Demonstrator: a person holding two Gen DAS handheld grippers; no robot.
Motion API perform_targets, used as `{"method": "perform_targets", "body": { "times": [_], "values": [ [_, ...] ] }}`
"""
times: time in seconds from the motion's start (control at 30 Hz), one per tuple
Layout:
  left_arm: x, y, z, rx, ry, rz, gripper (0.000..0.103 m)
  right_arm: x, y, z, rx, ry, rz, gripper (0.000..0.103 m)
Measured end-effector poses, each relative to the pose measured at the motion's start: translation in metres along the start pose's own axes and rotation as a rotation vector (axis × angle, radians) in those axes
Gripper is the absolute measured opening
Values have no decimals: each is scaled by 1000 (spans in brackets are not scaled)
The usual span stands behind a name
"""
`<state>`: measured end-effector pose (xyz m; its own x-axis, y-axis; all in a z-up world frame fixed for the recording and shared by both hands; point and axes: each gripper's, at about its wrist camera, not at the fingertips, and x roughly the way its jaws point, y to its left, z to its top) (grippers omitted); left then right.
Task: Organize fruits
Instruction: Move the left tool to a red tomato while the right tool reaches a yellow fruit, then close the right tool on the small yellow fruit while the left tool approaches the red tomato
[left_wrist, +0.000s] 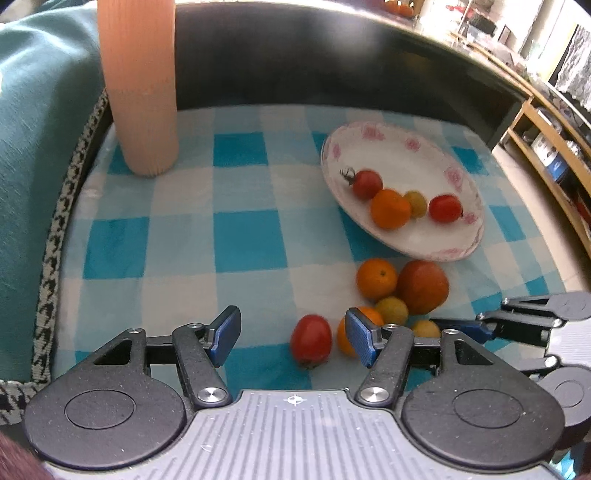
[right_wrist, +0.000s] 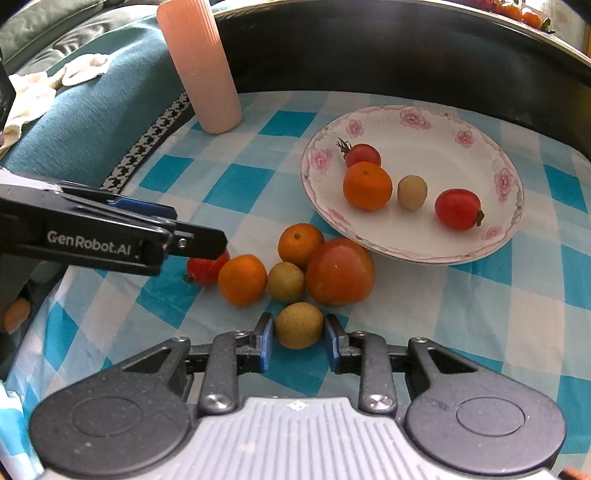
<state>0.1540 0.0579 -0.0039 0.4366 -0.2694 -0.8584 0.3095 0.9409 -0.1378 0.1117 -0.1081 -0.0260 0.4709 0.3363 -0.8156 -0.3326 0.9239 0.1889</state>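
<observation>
Tan longan (right_wrist: 299, 325) pinched btwn right hand-held gripper (right_wrist: 299, 334) pads.

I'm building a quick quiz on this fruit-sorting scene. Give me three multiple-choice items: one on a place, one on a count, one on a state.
1. Where does the pink ribbed cup stand?
A. On the plate
B. On the checked cloth, beside the plate
C. Between the gripper fingers

2. How many fruits lie on the plate?
A. Two
B. Four
C. Six

3. The right hand-held gripper is:
A. Shut on the small tan fruit
B. Wide open over the plate
C. Holding the cup

Answers:
1 B, its base rests on the cloth.
2 B, two red, one orange, one tan.
3 A, both pads press its sides.
</observation>
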Motion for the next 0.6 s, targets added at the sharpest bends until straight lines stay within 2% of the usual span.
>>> {"method": "perform_targets", "body": {
  "times": [0.17, 0.3, 0.43, 0.53, 0.6],
  "values": [
    [1, -2, -1, 13, 5, -6, 71, 1, 0, 0, -2, 3, -2, 43],
    [5, 8, 0, -17, 8, -3, 75, 1, 0, 1, 1, 6, 0, 43],
    [7, 19, -1, -48, 32, -12, 75, -1, -1, 0, 4, 6, -2, 43],
    [7, 17, -2, -34, 38, -17, 75, -2, -4, 0, 13, 7, -5, 43],
    [8, 10, -2, -22, 44, -18, 72, -2, -5, 0, 15, 7, -4, 43]
  ]
}}
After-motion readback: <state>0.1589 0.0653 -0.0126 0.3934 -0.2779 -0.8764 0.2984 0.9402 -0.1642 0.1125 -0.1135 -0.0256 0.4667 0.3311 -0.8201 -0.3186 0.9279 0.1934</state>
